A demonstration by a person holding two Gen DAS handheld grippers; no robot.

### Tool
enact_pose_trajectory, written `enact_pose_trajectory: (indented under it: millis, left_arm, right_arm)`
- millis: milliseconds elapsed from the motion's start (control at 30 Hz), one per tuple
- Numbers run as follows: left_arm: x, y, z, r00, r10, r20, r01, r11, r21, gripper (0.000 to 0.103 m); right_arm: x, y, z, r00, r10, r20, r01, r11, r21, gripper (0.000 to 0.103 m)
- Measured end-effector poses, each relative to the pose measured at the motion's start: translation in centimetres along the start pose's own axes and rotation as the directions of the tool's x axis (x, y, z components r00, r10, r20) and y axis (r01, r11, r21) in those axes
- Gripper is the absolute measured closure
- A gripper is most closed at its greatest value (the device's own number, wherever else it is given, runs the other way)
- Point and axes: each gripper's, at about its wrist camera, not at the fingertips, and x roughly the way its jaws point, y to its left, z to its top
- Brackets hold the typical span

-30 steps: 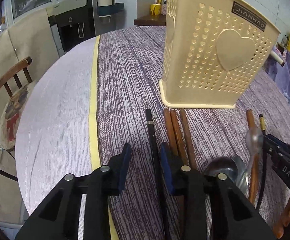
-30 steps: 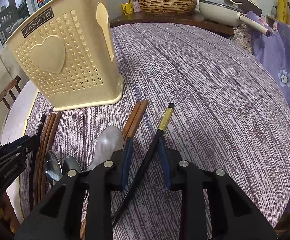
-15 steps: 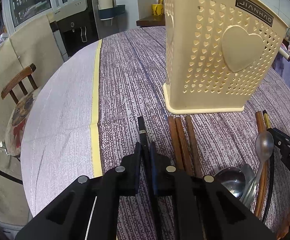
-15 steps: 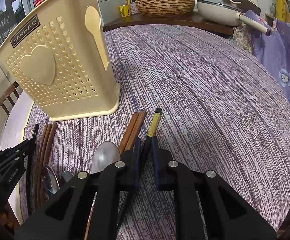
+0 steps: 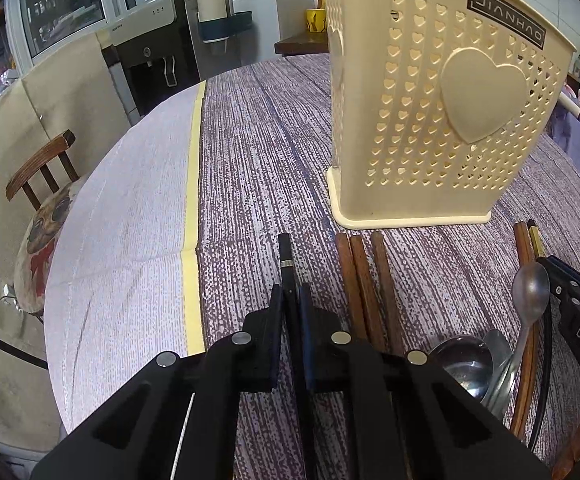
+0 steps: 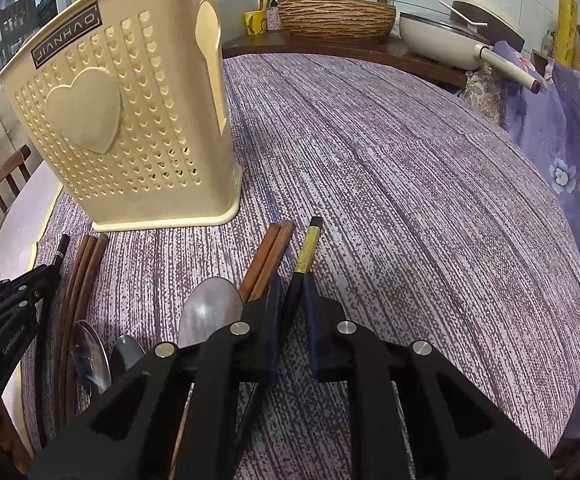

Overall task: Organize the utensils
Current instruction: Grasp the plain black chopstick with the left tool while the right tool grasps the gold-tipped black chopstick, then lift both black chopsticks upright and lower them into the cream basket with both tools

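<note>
Left wrist view has the left gripper (image 5: 291, 304) clamped on a black chopstick (image 5: 286, 260) lying near the cream utensil holder (image 5: 429, 120), while the right gripper (image 6: 291, 300) pinches a gold-banded black chopstick (image 6: 309, 248) right of brown chopsticks (image 6: 270, 256) on the tablecloth (image 6: 409, 200).

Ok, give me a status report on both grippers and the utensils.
Left gripper shut on black chopstick. Right gripper shut on gold-banded chopstick. Holder upright; nothing blocks it. Brown chopsticks and spoons on the table.
</note>
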Motion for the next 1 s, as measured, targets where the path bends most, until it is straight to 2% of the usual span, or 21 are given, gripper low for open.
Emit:
enact_pose_trajectory:
  millis: [133,233,333,500,633,800,933,1000]
  left_arm:
    - [0.0,0.3,0.2,1.0,-0.015,-0.005,0.015,1.0,-0.014,0.095]
    - [0.0,0.7,0.3,1.0,-0.031,-0.002,0.031,0.999,-0.028,0.095]
    - [-0.1,1.4,0.3,0.998,-0.066,-0.003,0.066,0.996,-0.056,0.095]
    - [-1.0,2.1,0.4,0.993,-0.113,0.033,0.115,0.989,-0.089,0.095]
    - [-2.9,2.5,0.9,0.985,-0.147,0.085,0.155,0.983,-0.095,0.095]
    - [-6.7,3.1,1.6,0.968,-0.171,0.183,0.19,0.978,-0.089,0.095]
    - [-10.0,3.8,1.9,0.946,-0.191,0.263,0.219,0.973,-0.079,0.095]
    - [-11.5,3.9,1.8,0.934,-0.198,0.298,0.227,0.972,-0.067,0.095]
  right_arm:
    - [0.0,-0.6,0.2,0.999,0.037,-0.001,-0.037,0.999,0.029,0.092]
    - [0.2,-1.7,0.4,0.992,0.127,-0.004,-0.126,0.988,0.092,0.095]
    - [0.0,-2.4,0.5,0.984,0.175,0.011,-0.175,0.977,0.12,0.095]
    - [-1.1,-4.0,1.1,0.96,0.271,0.064,-0.278,0.946,0.165,0.095]
    - [-3.1,-4.5,1.9,0.937,0.325,0.126,-0.342,0.926,0.157,0.095]
    - [-6.7,-4.5,2.8,0.902,0.378,0.209,-0.401,0.912,0.084,0.095]
    - [-9.9,-4.0,3.0,0.871,0.412,0.267,-0.43,0.903,0.01,0.095]
    - [-10.8,-4.2,3.2,0.863,0.422,0.278,-0.435,0.9,-0.019,0.095]
